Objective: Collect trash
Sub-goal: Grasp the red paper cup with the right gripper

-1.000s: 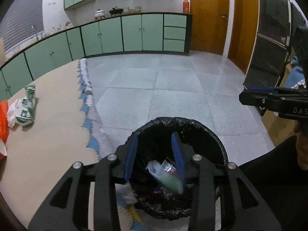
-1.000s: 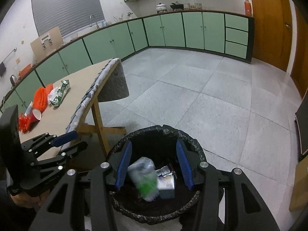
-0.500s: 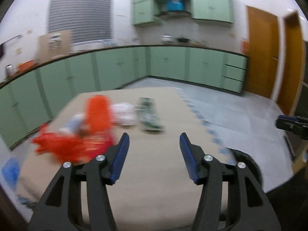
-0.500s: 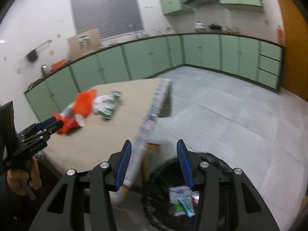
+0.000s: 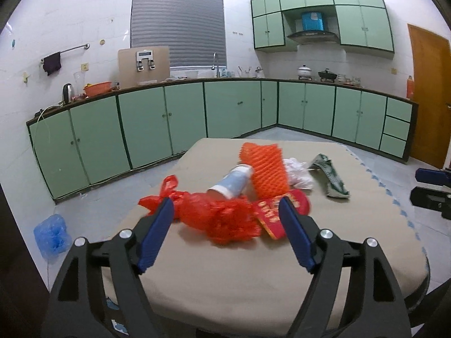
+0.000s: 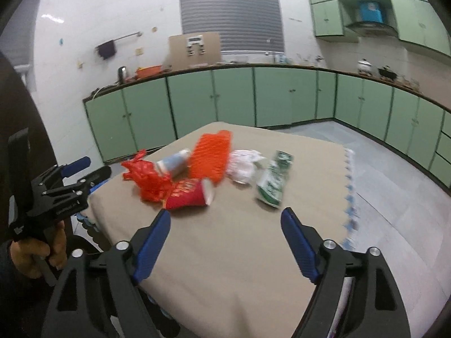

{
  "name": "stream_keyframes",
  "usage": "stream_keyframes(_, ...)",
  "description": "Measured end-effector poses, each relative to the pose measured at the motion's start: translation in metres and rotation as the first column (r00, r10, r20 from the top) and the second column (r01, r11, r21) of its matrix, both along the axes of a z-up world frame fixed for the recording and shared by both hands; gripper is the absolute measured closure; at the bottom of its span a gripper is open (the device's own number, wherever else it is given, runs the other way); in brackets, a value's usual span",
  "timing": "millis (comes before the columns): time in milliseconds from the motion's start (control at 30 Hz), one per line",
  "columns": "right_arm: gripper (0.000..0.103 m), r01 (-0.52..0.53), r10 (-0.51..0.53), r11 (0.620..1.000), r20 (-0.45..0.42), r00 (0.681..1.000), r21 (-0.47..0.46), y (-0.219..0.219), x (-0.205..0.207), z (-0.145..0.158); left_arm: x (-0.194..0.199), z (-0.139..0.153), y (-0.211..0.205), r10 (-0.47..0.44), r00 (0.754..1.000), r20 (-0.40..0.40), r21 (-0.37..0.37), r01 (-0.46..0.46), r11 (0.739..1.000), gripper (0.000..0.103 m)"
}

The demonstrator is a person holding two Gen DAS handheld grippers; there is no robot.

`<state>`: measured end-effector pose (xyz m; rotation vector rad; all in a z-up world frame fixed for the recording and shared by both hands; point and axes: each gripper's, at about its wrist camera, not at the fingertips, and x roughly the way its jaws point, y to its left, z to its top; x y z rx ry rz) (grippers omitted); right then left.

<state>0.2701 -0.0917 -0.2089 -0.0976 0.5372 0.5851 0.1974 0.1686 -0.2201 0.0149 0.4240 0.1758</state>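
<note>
In the left wrist view, the left gripper fills the bottom of the frame, its blue-padded fingers apart and opening, with nothing clamped between them. Just beyond the fingertips, at frame centre, the trash lies clustered on the beige tabletop: a crumpled red plastic bag, a red paper cup with gold characters too blurred to read, a pale blue paper cup on its side, an orange foam fruit net, a crumpled white wrapper and a flattened green and white carton right of centre.

In the right wrist view, the right gripper also has its blue fingers apart and opening over bare tabletop, the same trash pile lying further off at centre; the carton's print cannot be read. At the left edge a hand grips the handle of the left gripper.

Farthest off, green cabinets line the wall beneath a grey window blind, and a blue plastic bag lies on the floor at lower left.
</note>
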Motion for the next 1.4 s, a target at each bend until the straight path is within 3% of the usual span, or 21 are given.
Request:
stream_keyframes(300,0.011,-0.004,0.004,0.997,0.003,1.000,-0.079,0.085,0.029,-0.033,0.015,-0.017,0.044,0.030,0.999,-0.011,-0.009,-0.030,1.000,0.023)
stream_keyframes(400,0.009,0.012,-0.013,0.996,-0.011,1.000,-0.094,0.102,0.041,-0.044,0.028,-0.023,0.058,0.012,0.999,-0.046,-0.061,-0.015,0.998,0.023)
stream_keyframes(767,0.006,0.046,-0.061,0.973,-0.060,0.996,-0.225,0.140,0.068,-0.079,0.039,-0.033,0.079,0.012,0.998,-0.067,-0.054,-0.016,0.998,0.023)
stream_keyframes(933,0.009,0.051,-0.077,0.965,-0.090,0.993,-0.257,0.143,0.076,-0.091,0.038,-0.034,0.084,0.012,0.997,-0.071,-0.061,-0.016,0.998,0.023)
stream_keyframes(967,0.023,0.042,-0.071,0.969,-0.111,0.991,-0.244,0.142,0.078,-0.093,0.038,-0.034,0.084,0.011,0.997,-0.075,-0.066,-0.016,0.998,0.023)
stream_keyframes(1000,0.024,0.032,-0.064,0.974,-0.136,0.989,-0.225,0.139,0.080,-0.093,0.039,-0.035,0.083,0.011,0.997,-0.077,-0.068,-0.016,0.998,0.023)
stream_keyframes(1400,0.025,0.100,-0.114,0.986,-0.105,0.988,-0.134,0.082,0.068,-0.069,0.057,-0.046,0.044,-0.070,0.990,-0.119,-0.043,0.065,0.997,0.023)
